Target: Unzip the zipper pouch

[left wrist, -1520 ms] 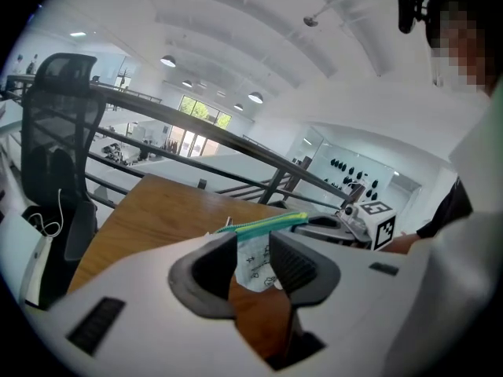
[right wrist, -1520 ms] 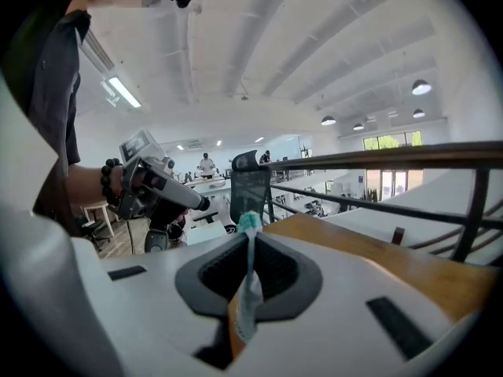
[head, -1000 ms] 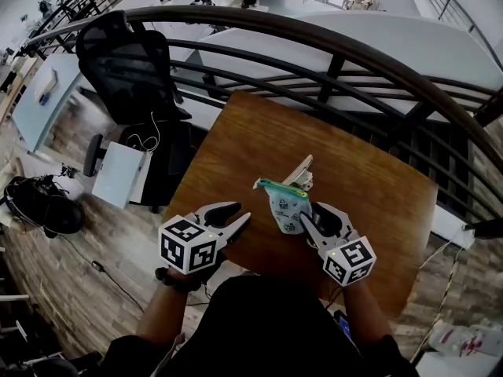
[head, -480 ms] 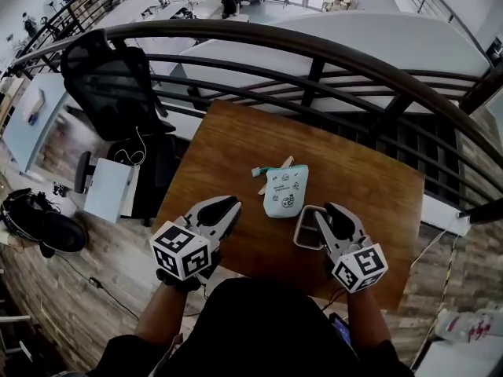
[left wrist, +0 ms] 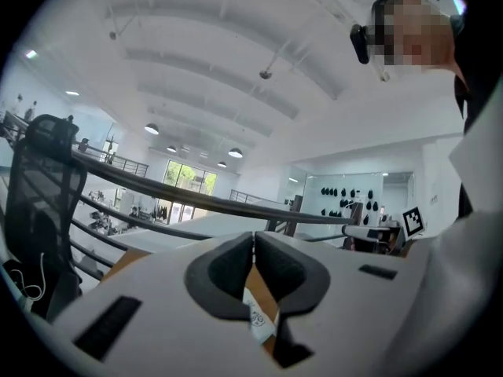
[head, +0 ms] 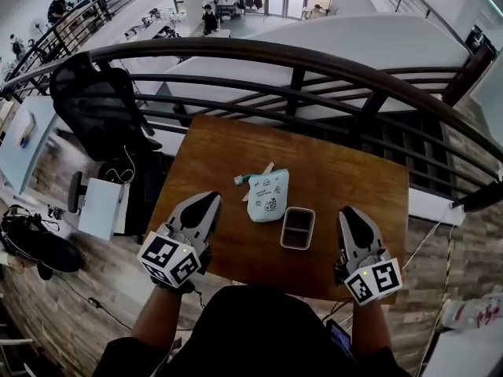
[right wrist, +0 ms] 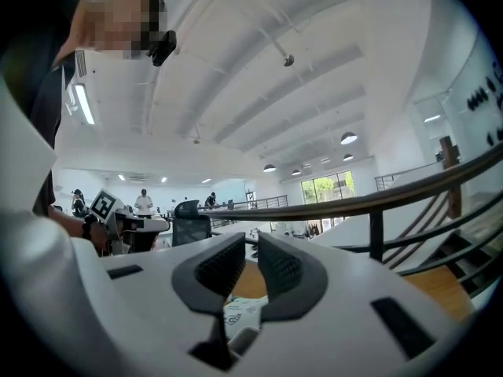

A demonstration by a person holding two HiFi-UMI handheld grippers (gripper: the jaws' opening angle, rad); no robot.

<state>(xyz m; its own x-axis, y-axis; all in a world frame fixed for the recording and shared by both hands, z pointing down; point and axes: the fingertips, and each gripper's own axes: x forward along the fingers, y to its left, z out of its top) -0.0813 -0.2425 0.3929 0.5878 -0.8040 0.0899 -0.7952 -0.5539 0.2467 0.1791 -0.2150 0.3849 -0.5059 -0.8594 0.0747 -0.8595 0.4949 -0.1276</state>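
Head view: zipper pouch [head: 269, 196] lies mid-worktop [head: 357, 181], a small container [head: 299, 228] just beside it. Left gripper [head: 209, 201] and right gripper [head: 346, 213] hover near the front edge.
Left gripper view: fingers together, empty.
Right gripper view: fingers have just been closing, slightly apart, empty.
Seemingly between grasps; next, pinch the teal zipper end [head: 245, 180].

Left gripper [left wrist: 253, 246] jaws just closed, pads meeting, nothing pinched; beneath them a sliver of white printed pouch [left wrist: 258, 321] on the brown tabletop [left wrist: 126, 261]; dark railing [left wrist: 181, 195] beyond the far edge; mesh chair [left wrist: 35, 203] at left.
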